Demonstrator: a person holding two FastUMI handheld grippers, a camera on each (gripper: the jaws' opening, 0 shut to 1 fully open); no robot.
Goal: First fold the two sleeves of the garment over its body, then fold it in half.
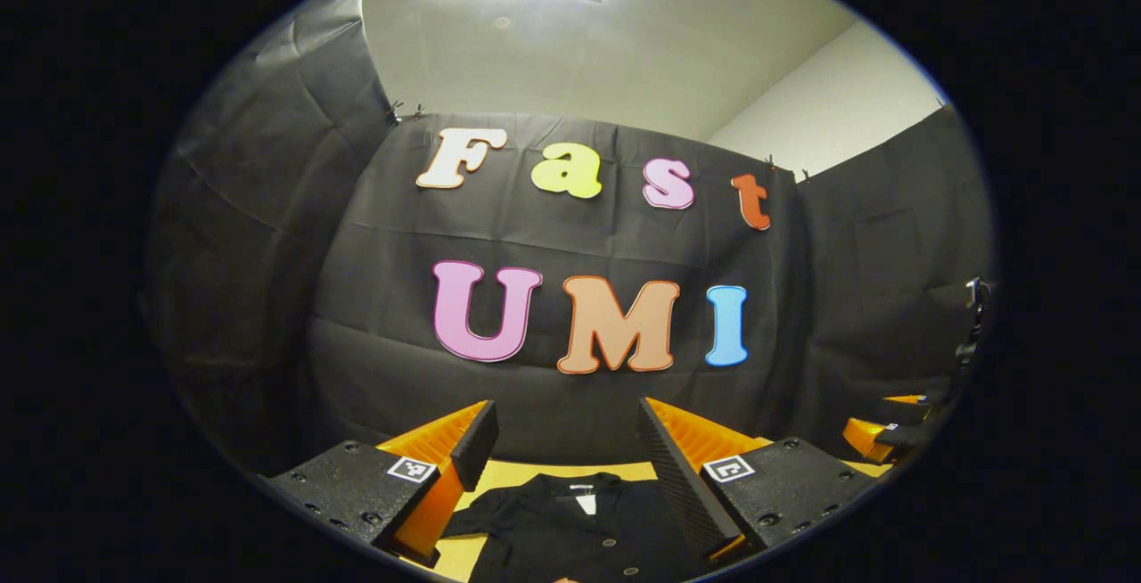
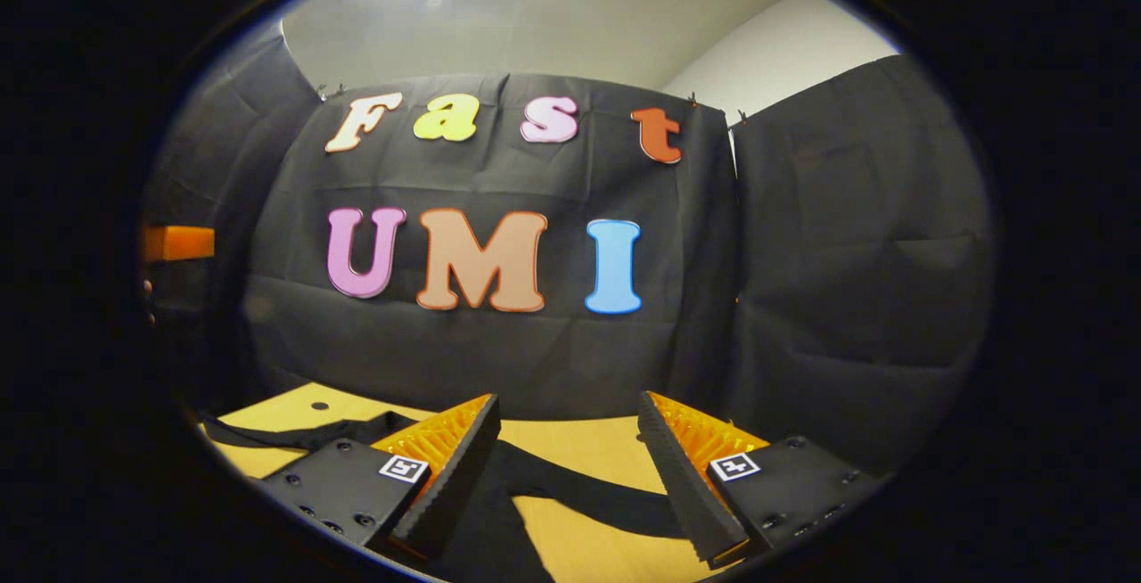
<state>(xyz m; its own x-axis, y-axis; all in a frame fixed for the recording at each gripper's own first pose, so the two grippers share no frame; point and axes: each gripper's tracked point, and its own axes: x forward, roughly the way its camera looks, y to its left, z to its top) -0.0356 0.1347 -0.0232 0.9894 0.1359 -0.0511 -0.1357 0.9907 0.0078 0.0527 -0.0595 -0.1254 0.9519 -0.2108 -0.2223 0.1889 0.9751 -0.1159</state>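
Observation:
A black buttoned garment (image 1: 570,525) lies flat on the yellow table (image 1: 517,473), collar towards the booth wall. My left gripper (image 1: 567,440) hovers above its collar, open, with nothing between the fingers. In the left gripper view the right gripper (image 1: 882,433) shows at the far right edge. In the right gripper view my right gripper (image 2: 568,436) is open over the table (image 2: 579,445), above a stretched-out black sleeve of the garment (image 2: 570,487). More of the black cloth (image 2: 294,433) runs off to the left. The left gripper's body (image 2: 176,242) shows at the left edge there.
Black cloth walls (image 1: 553,244) close the booth behind and on both sides of the table. A small dark hole (image 2: 318,406) marks the tabletop at the back left in the right gripper view.

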